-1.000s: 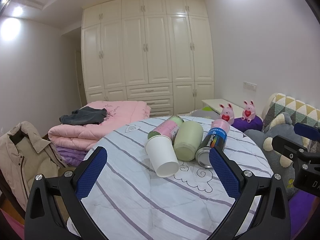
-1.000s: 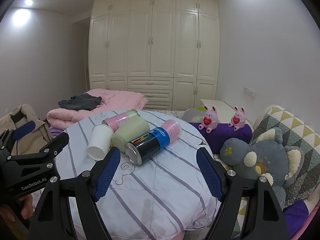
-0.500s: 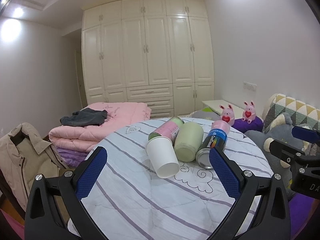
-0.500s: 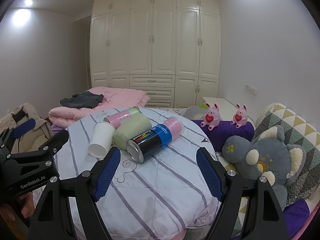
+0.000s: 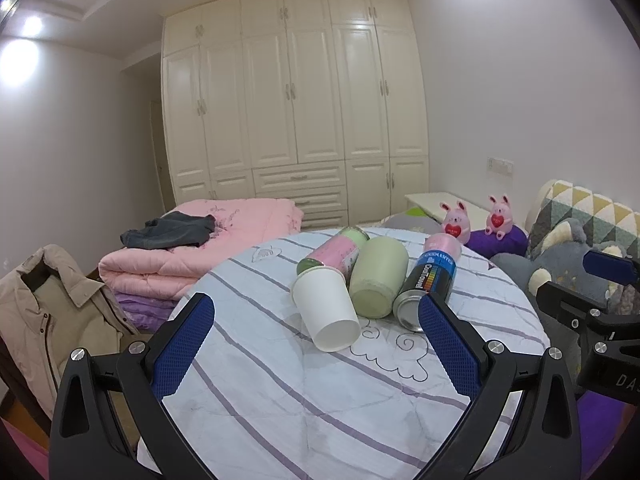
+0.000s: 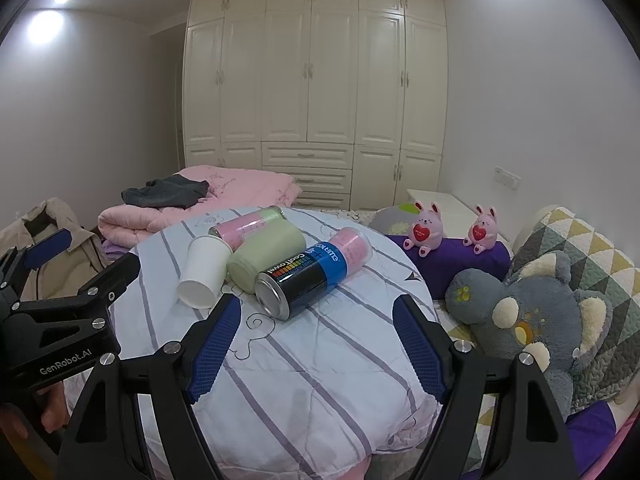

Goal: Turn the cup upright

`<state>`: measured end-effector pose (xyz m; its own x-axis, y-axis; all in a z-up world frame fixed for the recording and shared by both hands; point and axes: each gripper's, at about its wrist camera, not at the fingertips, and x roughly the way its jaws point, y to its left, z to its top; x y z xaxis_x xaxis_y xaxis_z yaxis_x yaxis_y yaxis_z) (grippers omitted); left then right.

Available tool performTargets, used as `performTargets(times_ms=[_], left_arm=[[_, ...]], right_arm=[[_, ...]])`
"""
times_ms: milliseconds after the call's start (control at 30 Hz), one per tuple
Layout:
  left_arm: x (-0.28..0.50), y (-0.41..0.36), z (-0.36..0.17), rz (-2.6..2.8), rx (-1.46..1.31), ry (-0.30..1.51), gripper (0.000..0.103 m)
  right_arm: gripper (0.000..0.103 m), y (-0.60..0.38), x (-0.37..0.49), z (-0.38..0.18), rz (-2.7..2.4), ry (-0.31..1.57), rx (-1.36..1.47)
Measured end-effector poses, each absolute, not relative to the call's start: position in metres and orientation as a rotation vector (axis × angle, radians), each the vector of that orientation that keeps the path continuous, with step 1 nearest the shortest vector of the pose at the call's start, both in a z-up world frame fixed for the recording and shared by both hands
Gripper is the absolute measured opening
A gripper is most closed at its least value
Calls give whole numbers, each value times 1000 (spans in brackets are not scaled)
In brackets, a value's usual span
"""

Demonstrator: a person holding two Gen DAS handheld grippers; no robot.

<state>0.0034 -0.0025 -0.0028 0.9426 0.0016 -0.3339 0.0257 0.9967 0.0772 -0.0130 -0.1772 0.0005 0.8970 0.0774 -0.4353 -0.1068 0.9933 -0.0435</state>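
Both views shift only slightly from a second ago: the right wrist view sits a little nearer the round table [image 6: 320,380], and the objects lie as before. Left gripper [image 5: 316,344] and right gripper [image 6: 316,344] hold their jaws wide apart, gripping nothing. White paper cup [image 5: 326,308] lies on its side, touching the green cup [image 5: 378,280]; beside that lie a black-and-blue can [image 6: 308,276] and a pink bottle [image 5: 334,254].

Both tools [image 5: 316,336] [image 6: 317,340] wide open, empty
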Motion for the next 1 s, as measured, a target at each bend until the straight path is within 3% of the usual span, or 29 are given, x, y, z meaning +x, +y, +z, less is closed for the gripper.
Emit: performTargets(times_ms=[767, 1000], left_arm=[[53, -11, -2, 22, 90, 489, 103], [90, -12, -3, 31, 91, 628, 103]], right_arm=[[80, -187, 26, 6, 122, 544, -48], [80, -189, 48, 16, 135, 580, -51]])
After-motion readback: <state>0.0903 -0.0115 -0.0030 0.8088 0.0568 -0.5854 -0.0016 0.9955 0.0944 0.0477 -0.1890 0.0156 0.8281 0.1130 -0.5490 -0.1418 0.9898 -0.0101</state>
